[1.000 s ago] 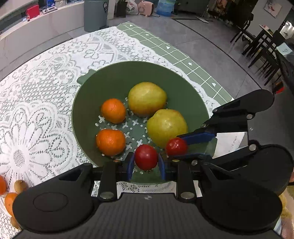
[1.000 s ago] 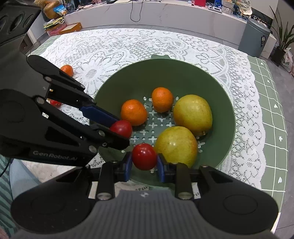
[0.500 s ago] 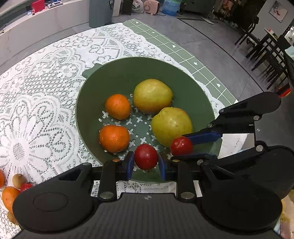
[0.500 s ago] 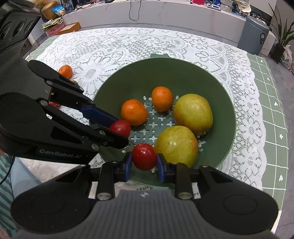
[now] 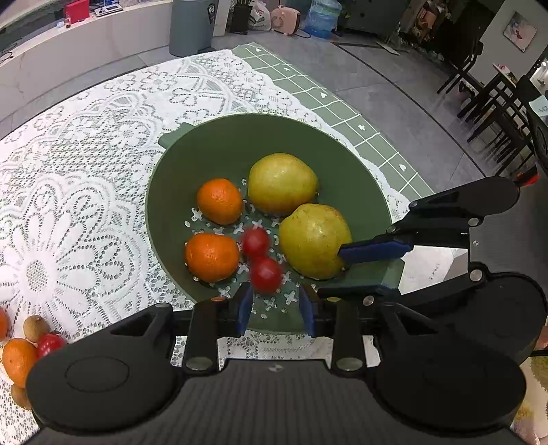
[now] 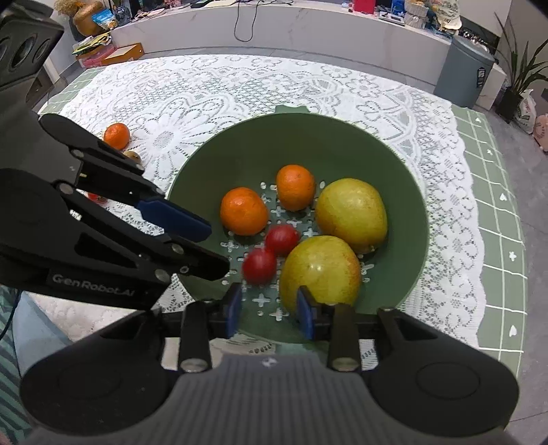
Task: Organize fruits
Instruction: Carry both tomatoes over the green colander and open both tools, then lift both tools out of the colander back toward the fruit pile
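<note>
A green strainer bowl [image 5: 205,137] [image 6: 411,191] sits on the lace cloth. It holds two oranges [image 5: 219,201] [image 5: 211,256], two yellow-green pears [image 5: 281,183] [image 5: 314,236] and two small red tomatoes [image 5: 255,241] [image 5: 265,274]. The tomatoes look blurred on the bowl's perforated floor, also seen as tomatoes [image 6: 281,239] [image 6: 259,265] from the right wrist. My left gripper [image 5: 275,308] [image 6: 202,244] hangs over the near rim, jaws opening, nothing between them. Beside it my right gripper [image 6: 270,309] [image 5: 363,270] is opening too, empty, close to the near pear [image 6: 320,270].
Loose fruit lies on the cloth to the left of the bowl: an orange [image 5: 17,356], a red tomato [image 5: 49,344] and a brown longan [image 5: 36,327]. Another orange [image 6: 116,136] lies further off. A grey bin [image 5: 191,25] stands beyond the table.
Both grippers have let go of their red tomatoes, which dropped onto the bowl's floor between the oranges and the near pear. Both pairs of jaws have spread apart.
</note>
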Demonstrator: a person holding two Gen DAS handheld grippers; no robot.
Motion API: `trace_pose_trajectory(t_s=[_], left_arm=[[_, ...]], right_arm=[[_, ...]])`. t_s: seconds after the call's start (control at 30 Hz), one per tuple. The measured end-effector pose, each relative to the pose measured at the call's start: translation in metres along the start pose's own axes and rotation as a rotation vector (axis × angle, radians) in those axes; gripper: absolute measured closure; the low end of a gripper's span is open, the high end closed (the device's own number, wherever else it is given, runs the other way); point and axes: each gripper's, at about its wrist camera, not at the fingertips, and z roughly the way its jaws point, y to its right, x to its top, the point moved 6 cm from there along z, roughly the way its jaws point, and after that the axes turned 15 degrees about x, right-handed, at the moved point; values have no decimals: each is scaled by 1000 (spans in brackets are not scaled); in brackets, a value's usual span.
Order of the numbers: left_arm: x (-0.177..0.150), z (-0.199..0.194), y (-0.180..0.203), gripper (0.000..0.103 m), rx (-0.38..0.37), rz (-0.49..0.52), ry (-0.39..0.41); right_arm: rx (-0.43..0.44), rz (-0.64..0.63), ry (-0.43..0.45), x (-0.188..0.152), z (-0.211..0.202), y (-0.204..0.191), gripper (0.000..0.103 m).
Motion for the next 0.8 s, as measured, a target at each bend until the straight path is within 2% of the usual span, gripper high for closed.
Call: trace_pose_trajectory(t_s=[0.13, 0.23, 0.37, 0.57, 0.8], left_arm=[[0, -5, 0, 63, -4, -11, 12], [-2, -11, 0, 62, -7, -24, 27], [-6, -20, -3, 62, 8, -41, 66], [-13, -36, -14, 62, 55, -70, 136], [-24, -52, -39, 61, 82, -143, 207]], right_arm=[[-14, -1, 15, -1, -6, -2, 66], [-34, -3, 34, -1, -11, -4, 57], [-56, -1, 64, -1, -15, -10, 54], [-105, 33, 154, 0, -25, -20, 46], [-158, 70, 263, -4, -27, -36, 45]])
